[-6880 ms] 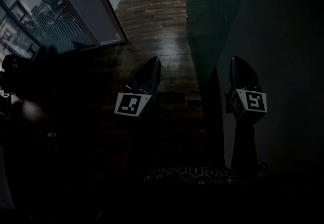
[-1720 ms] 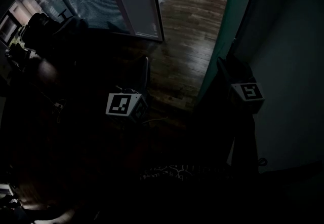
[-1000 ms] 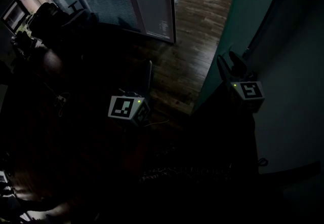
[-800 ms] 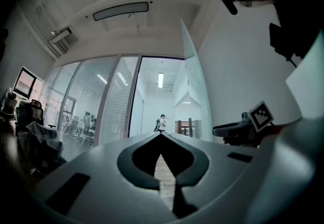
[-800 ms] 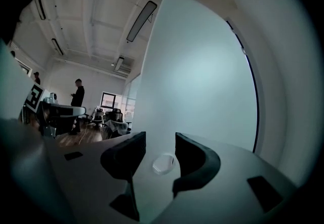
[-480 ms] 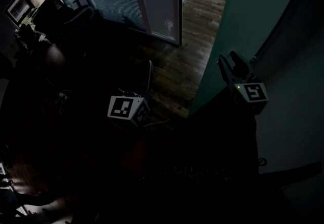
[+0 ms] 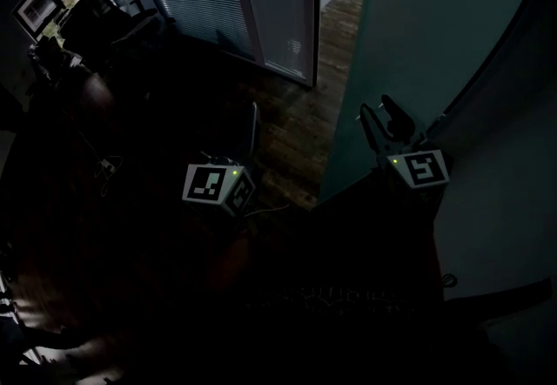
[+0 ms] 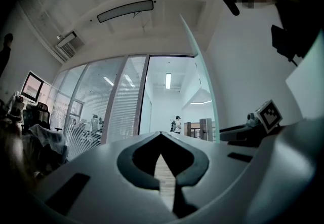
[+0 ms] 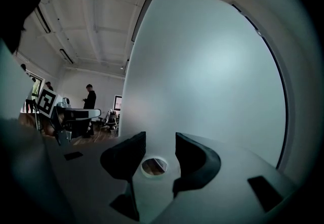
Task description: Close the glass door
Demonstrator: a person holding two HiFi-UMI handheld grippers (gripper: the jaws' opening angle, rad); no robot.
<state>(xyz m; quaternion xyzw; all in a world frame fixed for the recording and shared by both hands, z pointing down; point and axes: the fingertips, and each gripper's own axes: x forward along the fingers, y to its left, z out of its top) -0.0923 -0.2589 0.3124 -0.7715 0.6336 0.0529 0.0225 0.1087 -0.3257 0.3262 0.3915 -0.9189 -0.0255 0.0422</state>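
Beside the right-hand wall, the glass door (image 7: 418, 35) stands ajar, its free edge leaving a strip of wooden floor (image 7: 305, 113) open toward the blinded partition (image 7: 261, 0). The right gripper (image 9: 160, 139), jaws apart, faces the pane, a round hole (image 9: 154, 165) between them. The left gripper (image 8: 161, 136), jaws together and empty, hangs over the floor
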